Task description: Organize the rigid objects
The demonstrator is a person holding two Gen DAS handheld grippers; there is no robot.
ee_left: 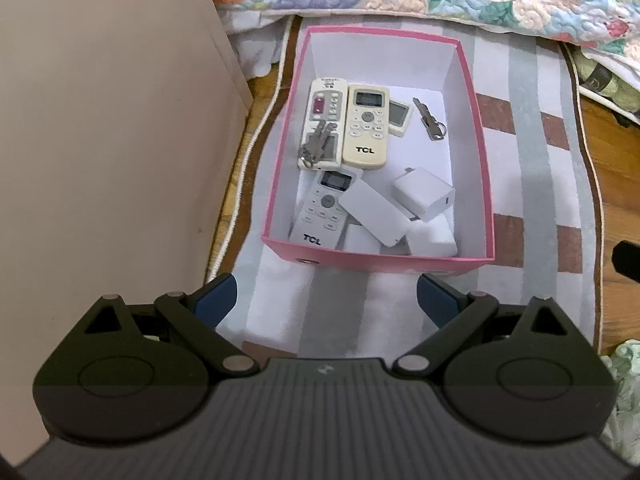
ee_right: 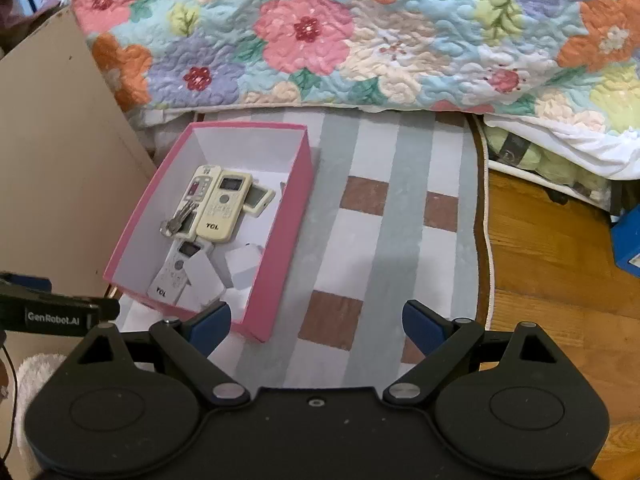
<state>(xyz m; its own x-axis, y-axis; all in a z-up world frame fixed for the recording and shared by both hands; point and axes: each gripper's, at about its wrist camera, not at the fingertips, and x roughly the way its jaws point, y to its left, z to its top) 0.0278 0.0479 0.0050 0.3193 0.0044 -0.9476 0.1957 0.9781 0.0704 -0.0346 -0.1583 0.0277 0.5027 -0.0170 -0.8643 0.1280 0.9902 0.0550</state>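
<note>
A pink box (ee_left: 478, 120) with a white inside stands on a striped rug (ee_left: 532, 184). It holds a cream TCL remote (ee_left: 366, 126), a white TCL remote (ee_left: 322, 210), a third remote (ee_left: 324, 116) with a bunch of keys (ee_left: 314, 146) on it, a lone key (ee_left: 428, 118), a small screen device (ee_left: 398, 116) and white charger blocks (ee_left: 424, 194). My left gripper (ee_left: 326, 300) hangs open just short of the box's near wall, nothing between its fingers. In the right wrist view the pink box (ee_right: 288, 232) lies left of my right gripper (ee_right: 316, 322), which is open and holds nothing.
A beige cabinet side (ee_left: 112, 120) rises left of the box. A flowered quilt (ee_right: 360, 32) hangs over the rug's far end. Wooden floor (ee_right: 552, 264) lies right of the rug, with a blue object (ee_right: 628, 236) at the edge. The left gripper's body (ee_right: 52, 312) shows at the right view's left edge.
</note>
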